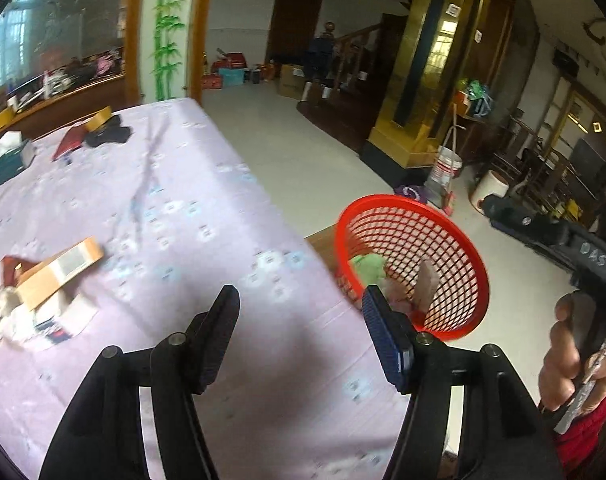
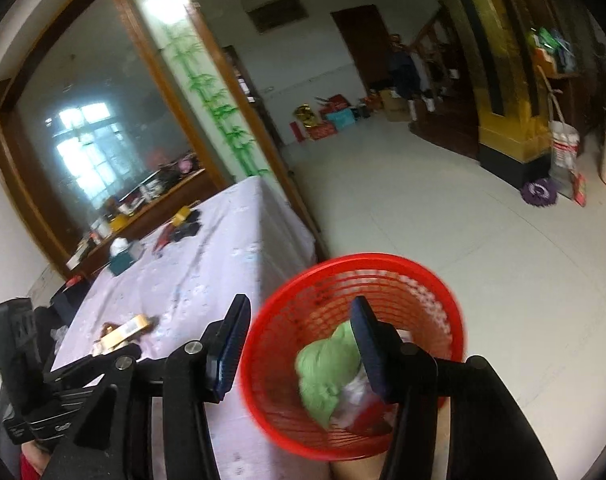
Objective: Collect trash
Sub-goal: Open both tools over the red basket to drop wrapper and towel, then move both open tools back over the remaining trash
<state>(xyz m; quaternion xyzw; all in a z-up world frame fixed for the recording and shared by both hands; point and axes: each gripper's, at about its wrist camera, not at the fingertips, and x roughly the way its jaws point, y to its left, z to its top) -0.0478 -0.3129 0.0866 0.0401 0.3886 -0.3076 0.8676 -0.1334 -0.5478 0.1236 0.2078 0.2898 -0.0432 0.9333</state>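
My left gripper [image 1: 299, 296] is open and empty over the right edge of the lilac tablecloth [image 1: 191, 184]. An orange-tan box with a white label [image 1: 59, 272] lies to its left on crumpled white paper [image 1: 3, 312] and a small printed carton [image 1: 59, 324]. Beside the table stands a red mesh basket [image 1: 443, 240], holding a green crumpled wad [image 1: 367, 266] and a tan piece [image 1: 425, 284]. My right gripper [image 2: 301, 302] is open above the near-left rim of the basket [image 2: 383, 260], nothing between its pads. The green wad [image 2: 323, 364] and a white-and-red wrapper [image 2: 359, 396] lie inside.
At the table's far end lie a teal tissue box [image 1: 11, 156], a red booklet [image 1: 69, 142] and a black item [image 1: 107, 134]. On the floor beyond the basket are a white bucket [image 1: 445, 168] and a purple mop head [image 1: 409, 192]. A hand [image 1: 563, 364] grips the right tool's handle.
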